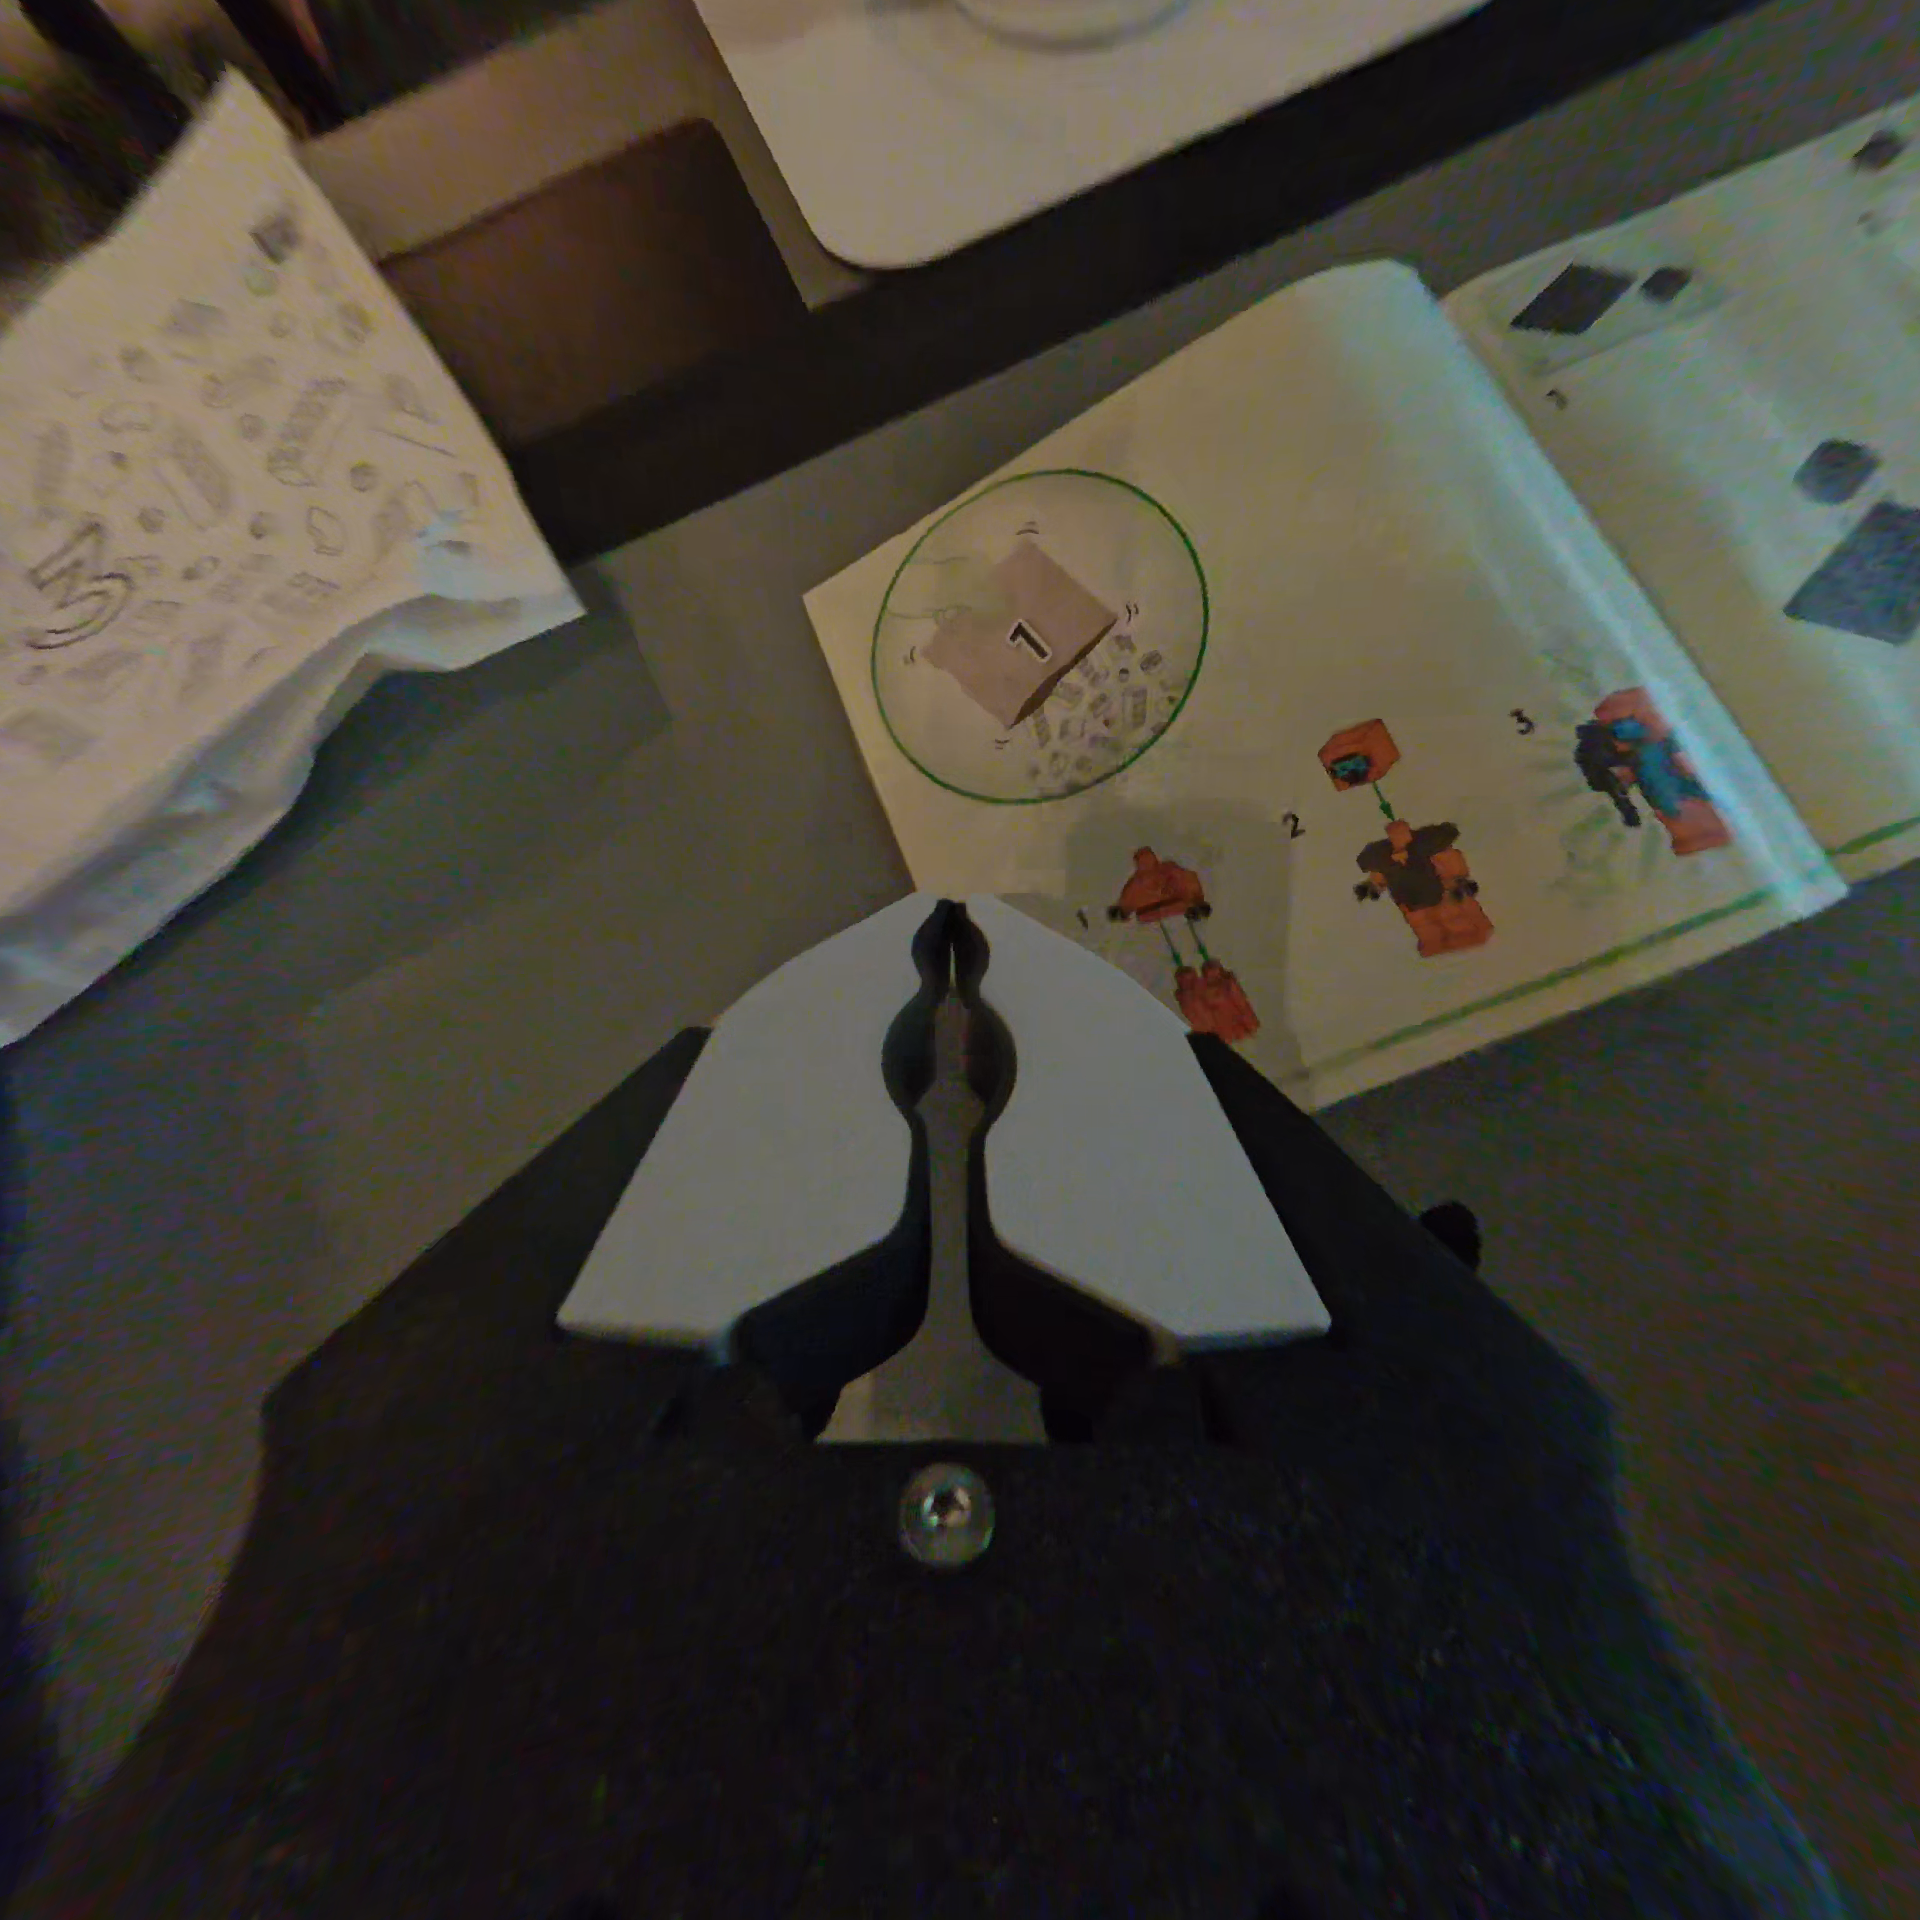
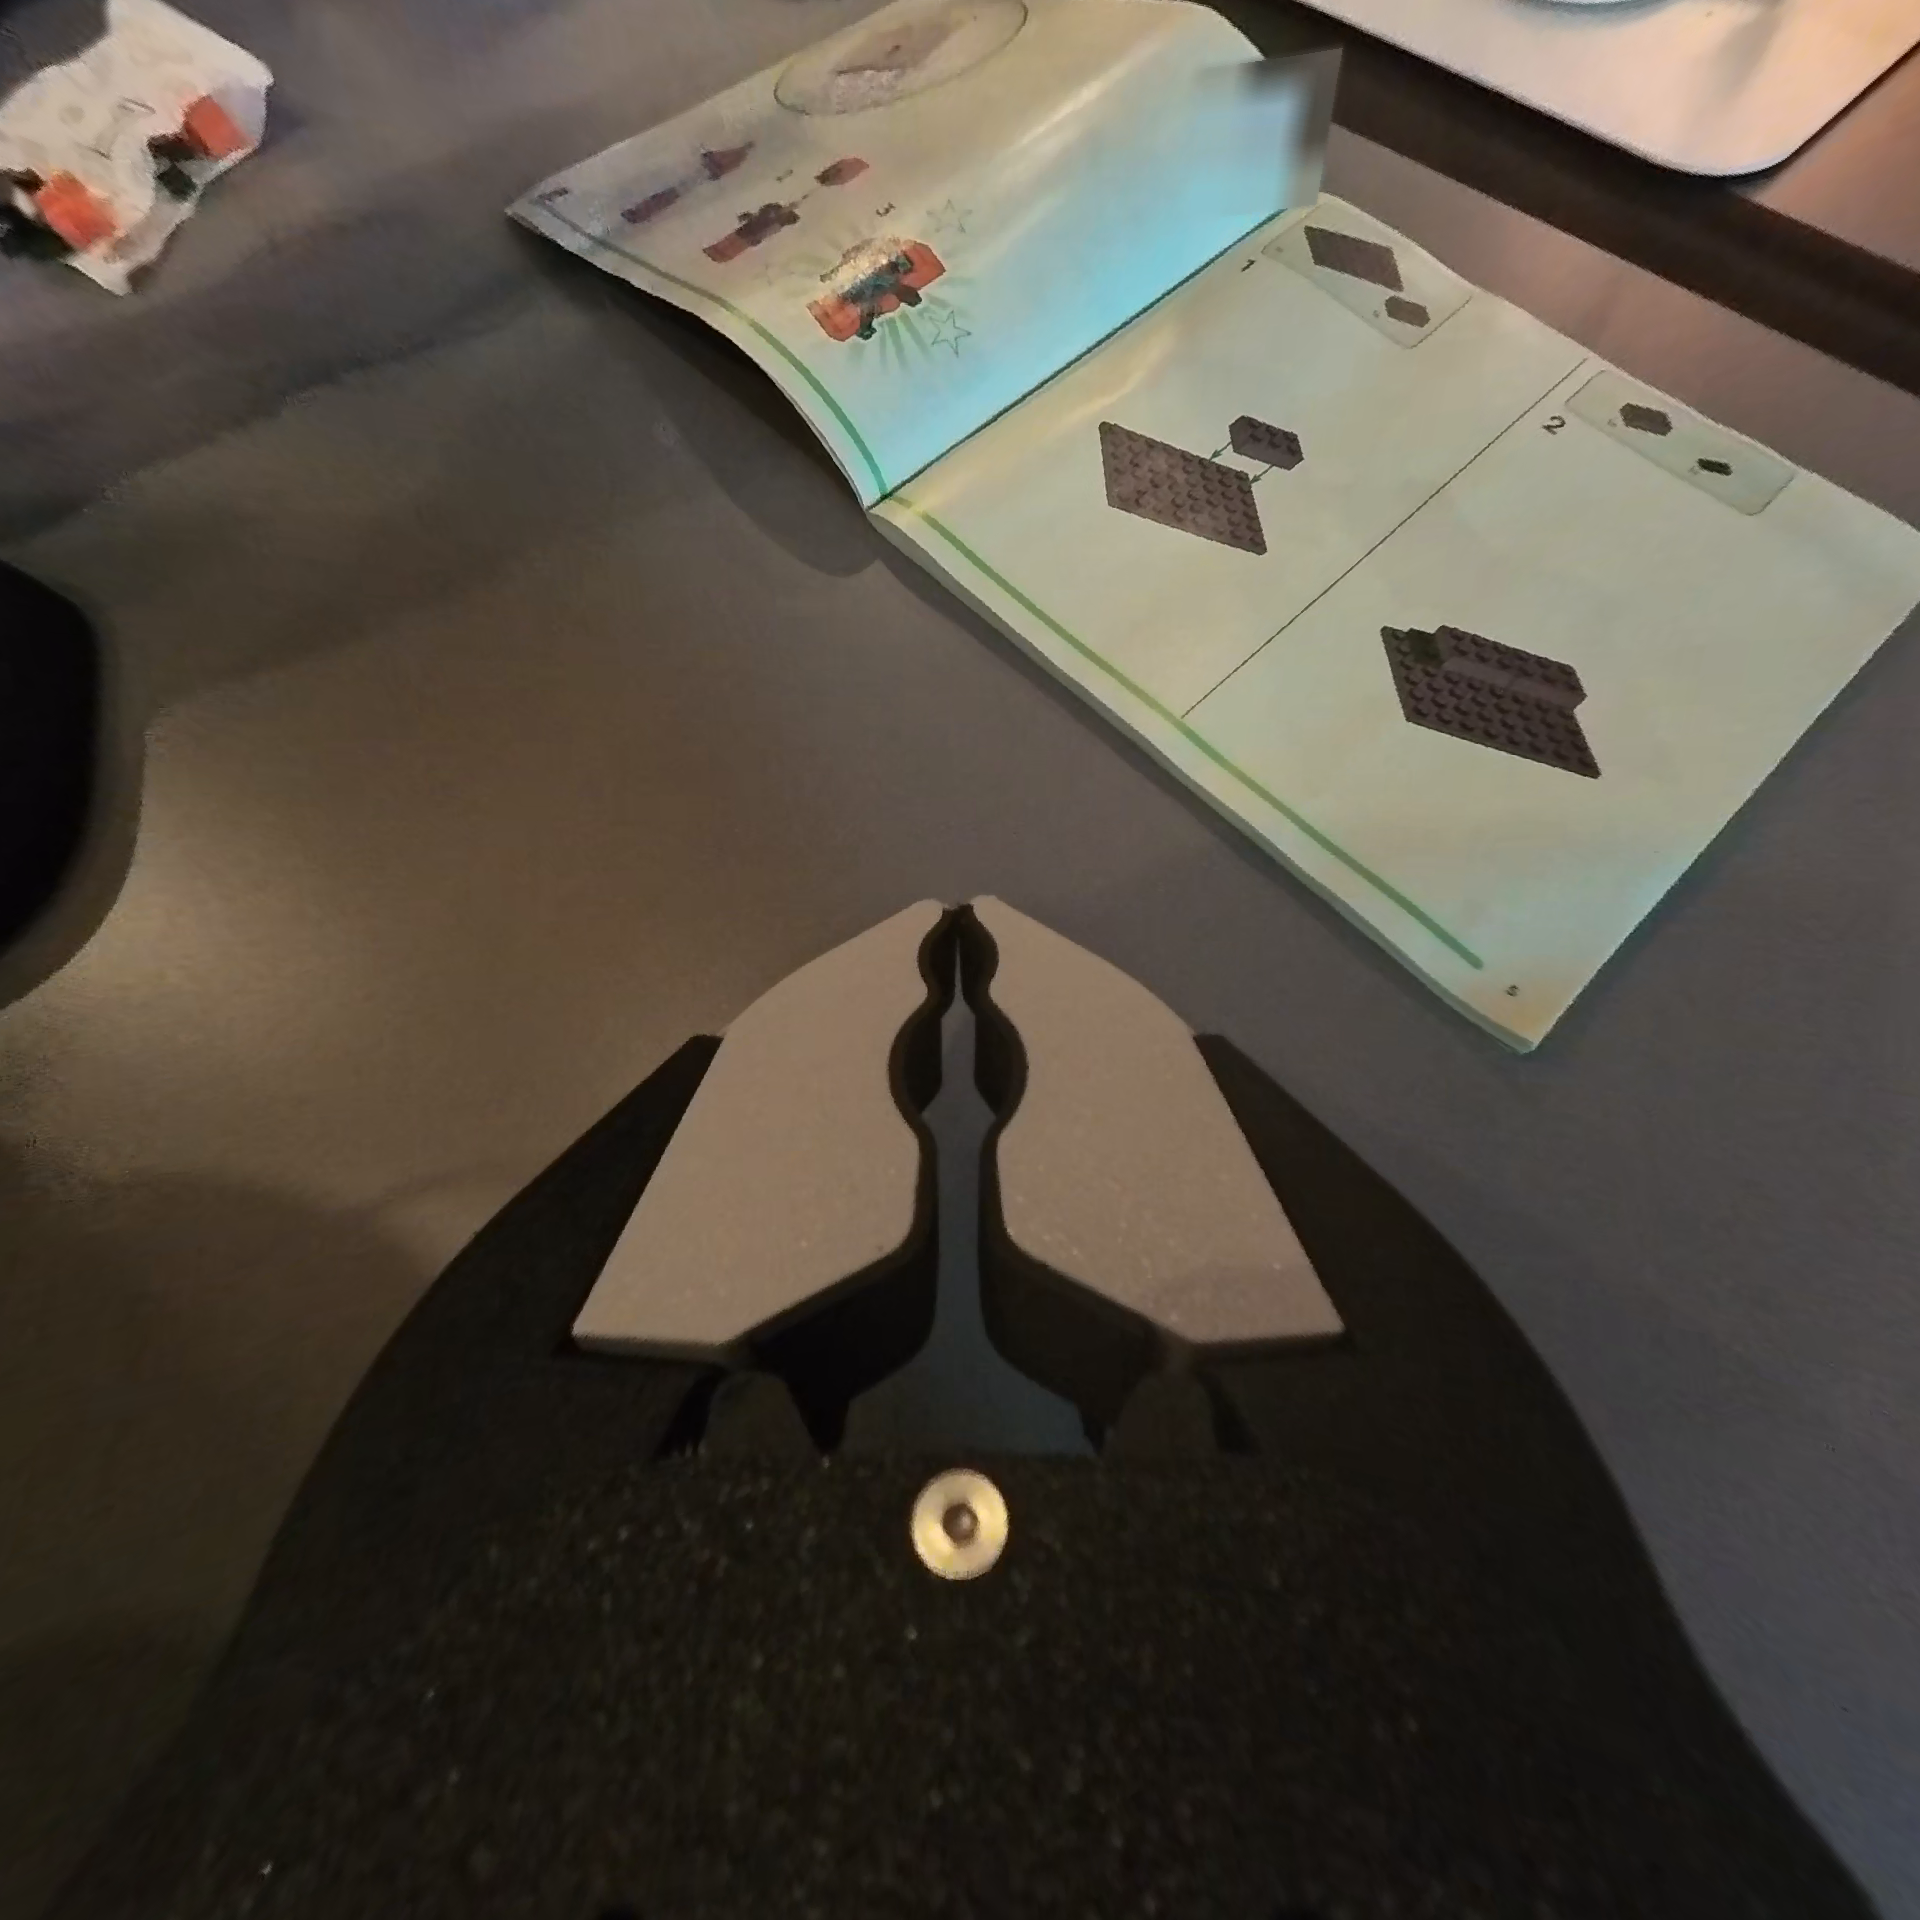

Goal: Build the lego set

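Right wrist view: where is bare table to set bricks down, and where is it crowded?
Bare grey table lies between the right tool, the open instruction booklet and the torn paper bag with red pieces far left. The far right is crowded: the booklet and a white tray behind it.

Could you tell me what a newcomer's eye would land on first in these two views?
The open booklet draws the eye first, lying flat on the grey table ahead and to the right of both grippers. Next comes the white paper bag, crumpled at the left of the left wrist view. Both the left gripper and the right gripper are shut on nothing, above bare table.
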Action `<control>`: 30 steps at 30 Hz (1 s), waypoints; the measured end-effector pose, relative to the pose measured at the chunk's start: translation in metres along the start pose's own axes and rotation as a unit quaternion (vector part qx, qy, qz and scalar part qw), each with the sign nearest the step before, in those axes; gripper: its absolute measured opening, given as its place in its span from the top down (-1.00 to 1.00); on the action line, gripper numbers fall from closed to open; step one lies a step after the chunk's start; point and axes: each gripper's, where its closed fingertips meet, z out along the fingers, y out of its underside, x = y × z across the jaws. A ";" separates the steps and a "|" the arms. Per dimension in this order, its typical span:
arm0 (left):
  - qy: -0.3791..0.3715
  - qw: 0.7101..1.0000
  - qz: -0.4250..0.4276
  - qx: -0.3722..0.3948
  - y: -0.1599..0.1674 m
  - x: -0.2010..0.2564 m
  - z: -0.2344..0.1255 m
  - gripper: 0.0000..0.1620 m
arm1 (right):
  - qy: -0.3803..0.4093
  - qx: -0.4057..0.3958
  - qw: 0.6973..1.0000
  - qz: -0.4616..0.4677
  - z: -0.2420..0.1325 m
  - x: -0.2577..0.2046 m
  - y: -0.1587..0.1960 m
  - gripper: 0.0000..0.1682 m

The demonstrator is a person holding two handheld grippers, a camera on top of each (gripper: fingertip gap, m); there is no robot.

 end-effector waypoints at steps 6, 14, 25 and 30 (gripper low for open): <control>-0.008 0.996 -0.061 0.062 0.034 -0.031 -0.067 1.00 | 0.003 0.002 1.000 -0.006 -0.001 0.000 -0.001 1.00; -0.013 0.983 -0.176 0.048 0.111 -0.094 -0.115 0.71 | -0.004 0.001 1.000 -0.014 0.000 -0.005 -0.002 1.00; 0.111 0.962 -0.249 0.029 0.148 -0.084 -0.083 0.42 | -0.006 -0.005 1.000 -0.014 0.002 -0.006 0.001 1.00; 0.167 0.947 -0.270 0.043 0.137 -0.082 -0.076 0.62 | -0.003 -0.005 1.000 -0.011 0.001 -0.004 0.002 1.00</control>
